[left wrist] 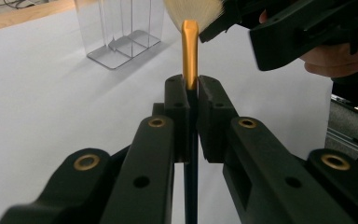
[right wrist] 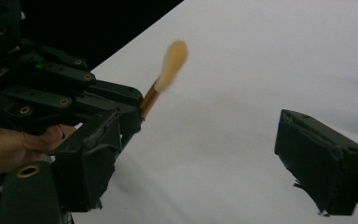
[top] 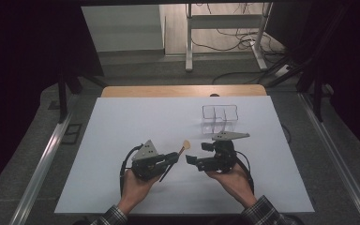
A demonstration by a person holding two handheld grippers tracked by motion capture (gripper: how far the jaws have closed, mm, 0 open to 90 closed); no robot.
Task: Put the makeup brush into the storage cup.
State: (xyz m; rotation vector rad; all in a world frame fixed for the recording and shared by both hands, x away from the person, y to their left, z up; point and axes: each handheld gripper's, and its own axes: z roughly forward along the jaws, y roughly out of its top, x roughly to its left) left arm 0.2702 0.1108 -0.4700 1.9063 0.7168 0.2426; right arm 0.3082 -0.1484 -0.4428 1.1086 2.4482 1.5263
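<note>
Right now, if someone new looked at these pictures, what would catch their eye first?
Probably the brush, with its gold collar and pale bristles, clamped upright in the left gripper near the middle of the white table. Next, the right gripper facing it, jaws apart and close to the bristles. Behind them stands a clear plastic organizer, toward the far right.

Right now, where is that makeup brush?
In the high view the makeup brush sits near the table's middle, clamped in the left gripper, bristles pointing toward the right gripper.

obstacle: clear organizer far right | free: table left, centre
</note>
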